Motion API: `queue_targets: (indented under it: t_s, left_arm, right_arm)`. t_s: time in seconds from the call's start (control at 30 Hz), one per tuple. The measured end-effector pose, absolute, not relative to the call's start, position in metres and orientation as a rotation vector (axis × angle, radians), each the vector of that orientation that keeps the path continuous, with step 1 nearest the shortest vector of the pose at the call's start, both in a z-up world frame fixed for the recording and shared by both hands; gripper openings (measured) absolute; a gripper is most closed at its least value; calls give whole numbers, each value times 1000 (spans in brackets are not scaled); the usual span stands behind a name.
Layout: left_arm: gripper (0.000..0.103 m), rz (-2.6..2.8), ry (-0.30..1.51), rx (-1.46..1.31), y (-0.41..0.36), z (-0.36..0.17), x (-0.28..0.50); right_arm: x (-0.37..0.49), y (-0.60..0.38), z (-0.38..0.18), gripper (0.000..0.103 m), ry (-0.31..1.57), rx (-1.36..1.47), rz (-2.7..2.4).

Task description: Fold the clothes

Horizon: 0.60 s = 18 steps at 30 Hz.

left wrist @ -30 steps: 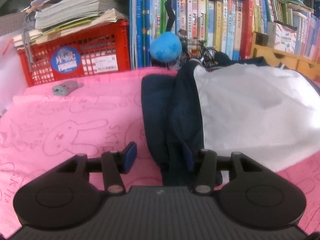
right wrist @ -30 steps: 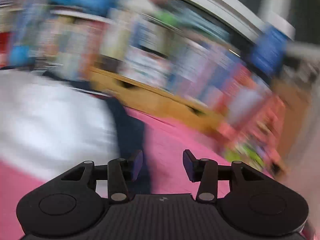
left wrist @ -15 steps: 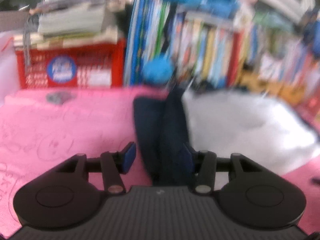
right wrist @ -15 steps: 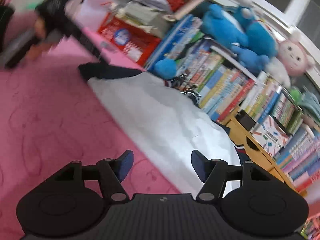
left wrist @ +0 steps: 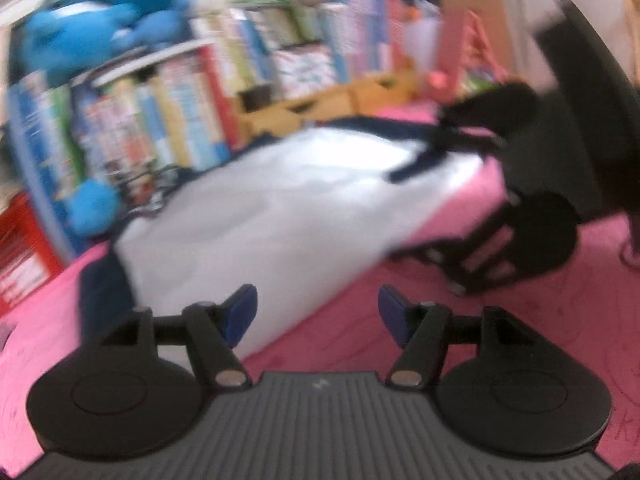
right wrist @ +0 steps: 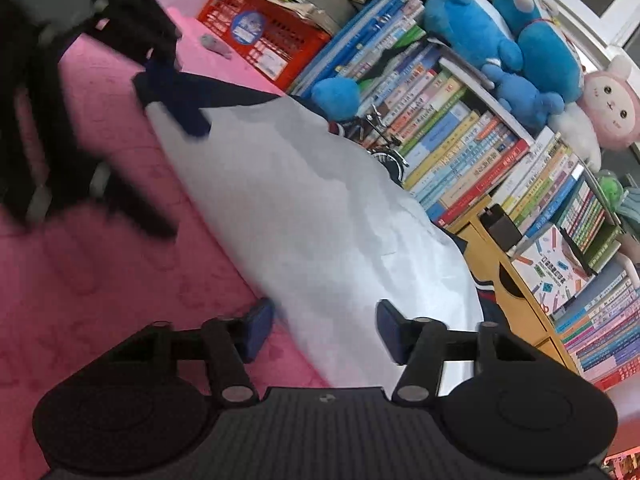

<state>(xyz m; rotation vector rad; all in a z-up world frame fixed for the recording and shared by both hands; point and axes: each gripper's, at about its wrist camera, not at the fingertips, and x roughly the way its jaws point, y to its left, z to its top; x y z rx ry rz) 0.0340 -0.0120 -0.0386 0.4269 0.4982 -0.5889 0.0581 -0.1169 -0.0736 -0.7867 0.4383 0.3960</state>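
Observation:
A white garment [left wrist: 280, 216] with navy sleeves and trim lies spread on a pink blanket [left wrist: 460, 340]. My left gripper [left wrist: 318, 316] hovers at its near edge; the jaws are opening and nothing is pinched between the blue pads. My right gripper [right wrist: 324, 328] is low over the other end of the garment [right wrist: 304, 208], and its jaws are closing with the cloth's edge lying between them, not pressed. Each gripper shows as a blurred black shape in the other's view: the right gripper [left wrist: 520, 236] and the left gripper [right wrist: 60, 128]. A navy sleeve [right wrist: 180, 100] lies by the left gripper.
A bookshelf [right wrist: 460, 136] packed with books runs along the far side of the blanket, with blue plush toys [right wrist: 472, 28] and a pink one [right wrist: 608, 108] on top. A red crate [right wrist: 260, 36] of papers and a wooden drawer box [right wrist: 520, 292] stand against it.
The left gripper swung away from the navy sleeve, rightward along the garment, and its jaws widened. The right gripper came down to the garment's edge and its jaws narrowed.

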Motion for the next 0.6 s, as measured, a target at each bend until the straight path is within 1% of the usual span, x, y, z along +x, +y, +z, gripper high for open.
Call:
queue_targets:
  t_s: [0.07, 0.1, 0.2, 0.3, 0.43, 0.47, 0.53, 0.6]
  left_arm:
    - [66, -605, 498, 487, -26, -47, 39]
    - [68, -598, 489, 516, -31, -51, 42]
    - [67, -542, 457, 513, -34, -54, 59]
    - [67, -513, 478, 408, -22, -46, 80]
    - [67, -523, 483, 304, -3, -31, 93]
    - [66, -517, 478, 267, 2, -26, 95]
    - [61, -497, 469, 173, 13, -14, 101]
    - [61, -514, 473, 88, 24, -5, 108]
  right_arm:
    - [62, -120, -71, 52, 446, -740, 402]
    - [63, -122, -69, 52, 448, -722, 406]
    - [58, -129, -67, 52, 442, -706, 434]
    - [54, -132, -65, 52, 435, -726, 456]
    - [58, -129, -72, 52, 421, -823, 452]
    - [60, -128, -74, 52, 415, -847, 445]
    - [66, -125, -80, 53, 387, -892, 425]
    - [73, -122, -85, 51, 361, -931, 412]
